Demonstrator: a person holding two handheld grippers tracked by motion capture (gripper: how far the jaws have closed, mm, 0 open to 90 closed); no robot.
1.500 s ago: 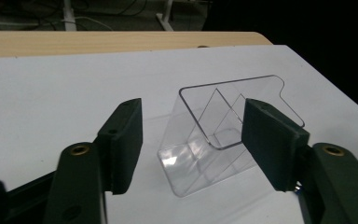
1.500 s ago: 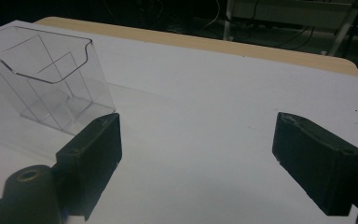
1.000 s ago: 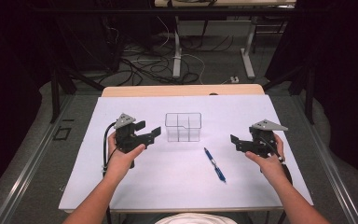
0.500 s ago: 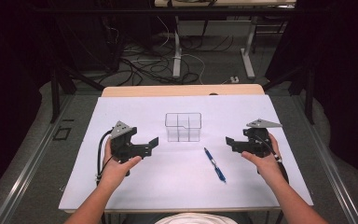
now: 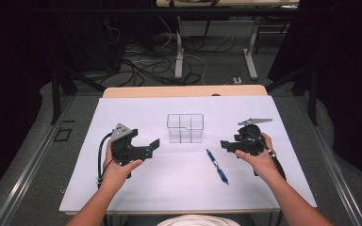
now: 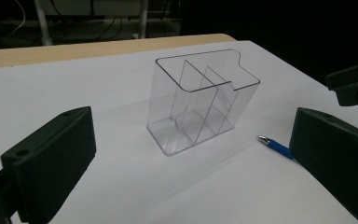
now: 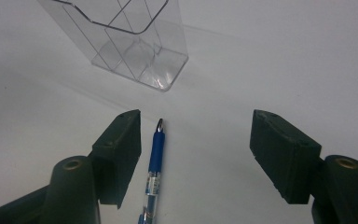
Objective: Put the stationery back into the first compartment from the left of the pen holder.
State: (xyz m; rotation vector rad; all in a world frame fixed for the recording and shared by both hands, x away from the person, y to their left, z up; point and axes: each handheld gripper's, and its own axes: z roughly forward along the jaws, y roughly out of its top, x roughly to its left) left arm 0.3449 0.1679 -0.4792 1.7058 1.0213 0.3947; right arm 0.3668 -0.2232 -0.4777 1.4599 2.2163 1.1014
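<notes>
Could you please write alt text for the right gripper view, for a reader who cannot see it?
The right gripper hangs over a blue ballpoint pen lying on the white table cover, its two black jaws apart and the pen beside the left-hand jaw, ungripped. Beyond the pen's tip stands an empty clear plastic organiser with dividers.

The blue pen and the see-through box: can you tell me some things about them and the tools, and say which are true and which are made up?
1. The blue pen lies flat on the white table cover. True.
2. The pen stands inside the clear box. False: it lies on the cover, apart from the box.
3. The clear box is empty, with dividers inside. True.
4. The right tool squeezes the pen. False: in the right gripper view its jaws stand apart and the pen lies between them, nearer one jaw.
5. The left tool holds the box. False: it is open, with nothing gripped.
</notes>
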